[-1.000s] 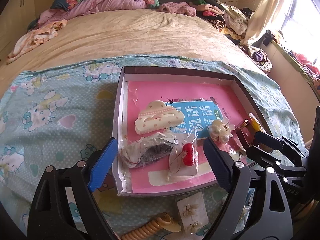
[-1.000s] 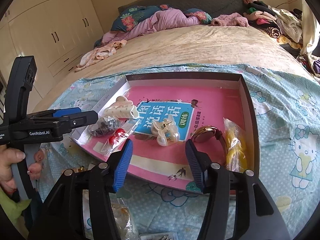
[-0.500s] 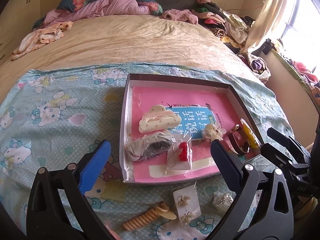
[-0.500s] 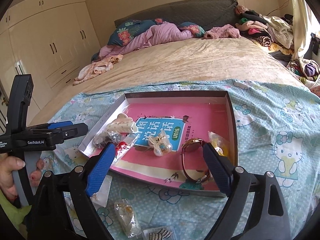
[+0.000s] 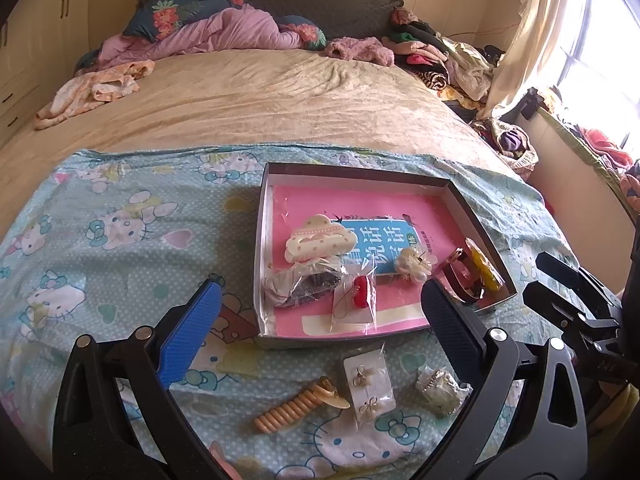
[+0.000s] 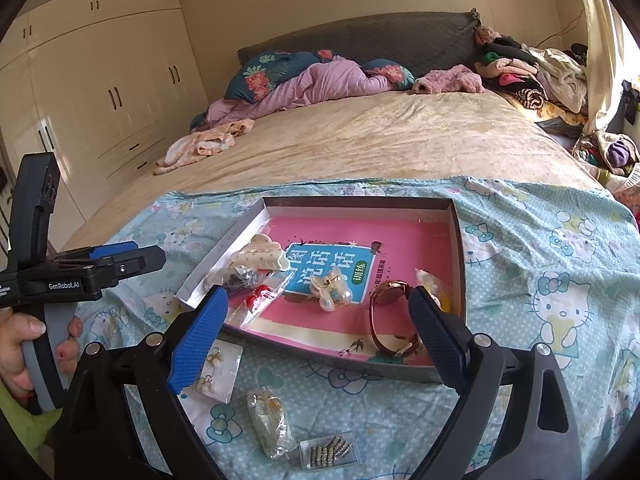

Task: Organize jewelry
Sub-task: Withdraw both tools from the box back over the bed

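Beige spiral hair tie point(image 5: 298, 405) lies diagonal, tip toward box point(image 5: 260, 248).

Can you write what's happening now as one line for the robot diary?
left gripper: open, empty | right gripper: open, empty | box: holds clip, watch | outside: earring card, spiral tie

Pink-lined box point(image 5: 472, 212) w/ cream polka-dot clip point(image 5: 318, 237), red charm point(image 5: 362, 296), on pale-blue cartoon-cat sheet point(image 5: 120, 240); tan bedspread point(image 5: 260, 96), purple quilt point(image 5: 236, 34); blue-padded black tools.
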Available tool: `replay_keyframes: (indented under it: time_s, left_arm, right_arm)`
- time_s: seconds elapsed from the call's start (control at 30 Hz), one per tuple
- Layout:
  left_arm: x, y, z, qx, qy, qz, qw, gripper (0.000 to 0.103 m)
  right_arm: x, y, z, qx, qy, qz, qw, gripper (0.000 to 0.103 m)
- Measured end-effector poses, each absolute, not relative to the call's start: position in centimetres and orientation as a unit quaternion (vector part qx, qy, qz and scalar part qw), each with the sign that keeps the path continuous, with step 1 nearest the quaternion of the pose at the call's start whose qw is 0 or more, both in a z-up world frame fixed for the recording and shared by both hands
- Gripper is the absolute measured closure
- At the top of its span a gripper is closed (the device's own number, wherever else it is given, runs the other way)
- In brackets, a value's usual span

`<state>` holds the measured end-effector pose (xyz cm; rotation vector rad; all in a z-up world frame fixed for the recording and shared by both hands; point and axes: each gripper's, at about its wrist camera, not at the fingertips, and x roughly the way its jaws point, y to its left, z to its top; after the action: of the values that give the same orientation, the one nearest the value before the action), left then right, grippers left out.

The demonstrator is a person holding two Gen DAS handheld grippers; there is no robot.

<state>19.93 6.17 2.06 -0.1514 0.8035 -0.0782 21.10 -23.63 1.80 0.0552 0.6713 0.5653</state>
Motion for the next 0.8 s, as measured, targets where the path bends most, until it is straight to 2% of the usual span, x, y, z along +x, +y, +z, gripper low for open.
replay_keyframes:
  time_s: [0.8]
  left_arm:
    - [14.8,6.5,1.3,-0.052,0.384,-0.018,0.922,0.010]
  right_arm:
    - [16.8,-22.0,2.1,-0.011,0.325,0.301,0.896,0.012]
